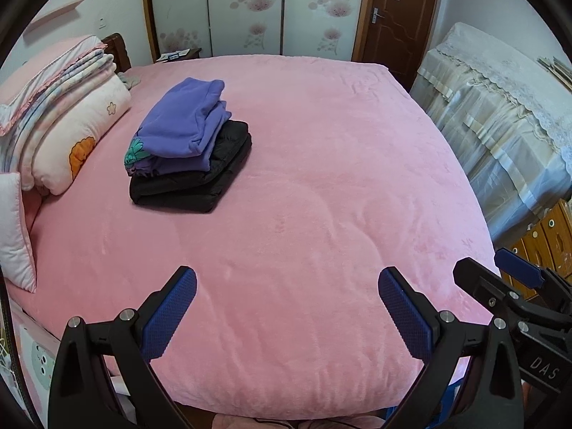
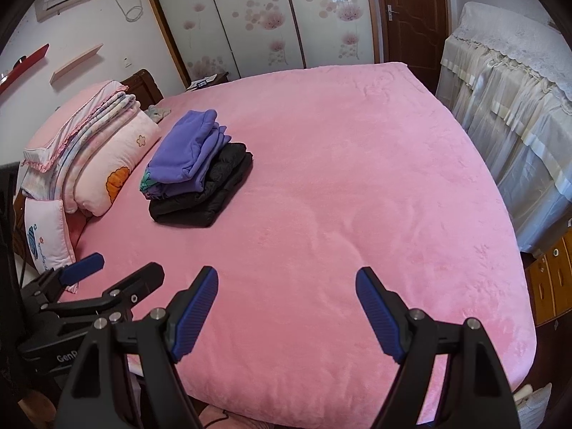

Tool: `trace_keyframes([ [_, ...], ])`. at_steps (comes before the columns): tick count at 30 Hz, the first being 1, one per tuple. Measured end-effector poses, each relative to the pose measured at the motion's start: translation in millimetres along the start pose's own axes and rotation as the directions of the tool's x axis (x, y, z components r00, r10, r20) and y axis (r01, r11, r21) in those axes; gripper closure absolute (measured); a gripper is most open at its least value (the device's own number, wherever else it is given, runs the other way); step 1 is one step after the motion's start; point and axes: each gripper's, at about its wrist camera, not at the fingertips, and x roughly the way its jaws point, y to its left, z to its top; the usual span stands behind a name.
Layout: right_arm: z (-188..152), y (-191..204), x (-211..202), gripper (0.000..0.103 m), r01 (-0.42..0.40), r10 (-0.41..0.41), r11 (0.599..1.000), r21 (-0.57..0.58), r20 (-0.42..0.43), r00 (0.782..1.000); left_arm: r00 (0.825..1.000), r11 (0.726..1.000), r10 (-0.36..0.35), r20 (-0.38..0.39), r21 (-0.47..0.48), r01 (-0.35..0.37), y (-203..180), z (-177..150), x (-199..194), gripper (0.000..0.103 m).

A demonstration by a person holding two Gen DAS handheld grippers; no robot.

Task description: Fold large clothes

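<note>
Over the bed (image 1: pixel 321 178), your left claw (image 1: pixel 286 307) and right claw (image 2: pixel 286 307) hang spread, empty; a careless low sweep could topple the folded stack (image 1: pixel 189 143).

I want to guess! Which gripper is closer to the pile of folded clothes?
Probably the left gripper: the folded clothes pile sits toward the bed's left side. The right gripper is beside it, further right. Both are open and empty.
</note>
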Motion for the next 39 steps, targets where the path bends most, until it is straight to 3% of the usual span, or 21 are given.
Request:
trace_keyframes([
  [13, -2, -19, -14, 0.023, 0.004, -0.004, 1.0, 0.011, 0.018, 1.0, 1.0, 1.0, 0.007, -0.001, 0.008, -0.007, -17, -3, -10, 0.002],
  [39, -6, -17, -7, 0.023, 0.0, 0.0, 1.0, 0.014, -0.021, 1.0, 0.998, 0.999, 0.035, -0.043, 0.017, -0.034, -17, -8, -8, 0.002],
])
